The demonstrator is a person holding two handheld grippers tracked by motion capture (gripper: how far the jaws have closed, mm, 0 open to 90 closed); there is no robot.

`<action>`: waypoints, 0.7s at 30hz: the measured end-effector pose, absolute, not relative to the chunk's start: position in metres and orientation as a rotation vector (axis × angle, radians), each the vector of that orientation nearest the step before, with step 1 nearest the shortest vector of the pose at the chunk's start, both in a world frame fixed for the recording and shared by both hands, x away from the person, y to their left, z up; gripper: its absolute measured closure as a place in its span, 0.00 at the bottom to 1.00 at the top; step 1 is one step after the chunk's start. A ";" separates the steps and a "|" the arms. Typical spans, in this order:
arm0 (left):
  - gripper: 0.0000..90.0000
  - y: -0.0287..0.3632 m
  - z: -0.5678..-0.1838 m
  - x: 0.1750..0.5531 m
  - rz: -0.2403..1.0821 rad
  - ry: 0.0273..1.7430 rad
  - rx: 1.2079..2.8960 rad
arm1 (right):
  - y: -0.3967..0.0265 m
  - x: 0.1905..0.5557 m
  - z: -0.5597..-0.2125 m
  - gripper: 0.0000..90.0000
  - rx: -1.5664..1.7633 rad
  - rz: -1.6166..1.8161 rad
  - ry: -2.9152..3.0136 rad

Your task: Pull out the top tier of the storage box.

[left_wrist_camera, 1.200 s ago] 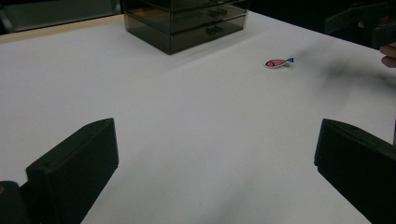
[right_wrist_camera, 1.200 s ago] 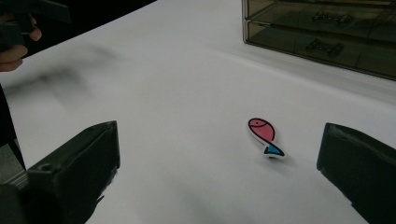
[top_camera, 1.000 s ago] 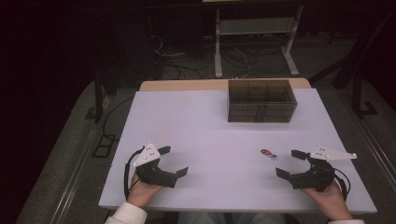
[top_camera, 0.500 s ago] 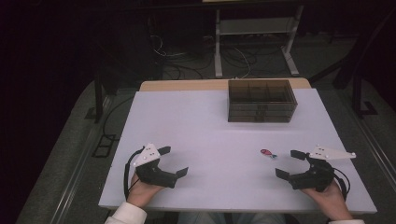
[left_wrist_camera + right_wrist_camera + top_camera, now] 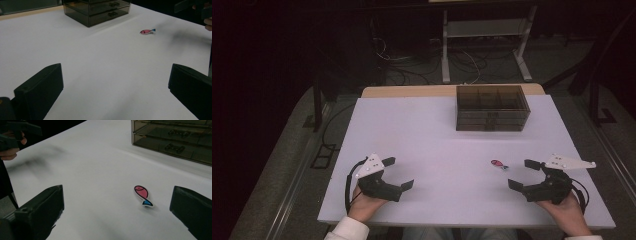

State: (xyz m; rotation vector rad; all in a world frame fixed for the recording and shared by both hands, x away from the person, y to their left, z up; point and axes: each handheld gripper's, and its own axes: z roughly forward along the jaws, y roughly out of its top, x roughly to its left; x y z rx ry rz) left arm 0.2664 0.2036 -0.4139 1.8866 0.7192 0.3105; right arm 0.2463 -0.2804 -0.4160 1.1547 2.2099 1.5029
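Nothing had begun: the fish (image 5: pixel 499 163) lay untouched on the worktop (image 5: pixel 437 130), just beside the right gripper (image 5: pixel 527 174), whose jaws stood spread. The left gripper (image 5: pixel 399 173), also spread, rested well apart.

Small fish-shaped piece (image 5: pixel 499 163), flat on the white table (image 5: pixel 437 135). Pink body w/ dark outline, dot eye + curved gill line, blue tail. Lies on its side, nothing touching it. Sits well in front of the smoked drawer box (image 5: pixel 492 107), toward the person's side, roughly below the box's middle. In high view head points left, tail right. Looks whole, no visible damage.
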 end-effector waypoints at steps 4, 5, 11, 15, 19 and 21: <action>0.00 0.203 -0.414 0.266 0.310 0.718 1.889 | -0.279 0.248 -0.415 0.00 1.180 1.493 2.225; 0.00 0.203 -0.414 0.266 0.310 0.719 1.890 | -0.279 0.249 -0.414 0.00 1.186 1.491 2.231; 0.00 0.204 -0.414 0.266 0.310 0.720 1.889 | -0.275 0.251 -0.409 0.00 1.184 1.474 2.254; 0.00 0.204 -0.414 0.266 0.310 0.721 1.890 | -0.274 0.253 -0.406 0.00 1.189 1.477 2.256; 0.00 0.204 -0.415 0.266 0.311 0.722 1.890 | -0.274 0.256 -0.403 0.00 1.193 1.469 2.263; 0.00 0.203 -0.415 0.266 0.310 0.722 1.890 | -0.273 0.257 -0.400 0.00 1.187 1.467 2.265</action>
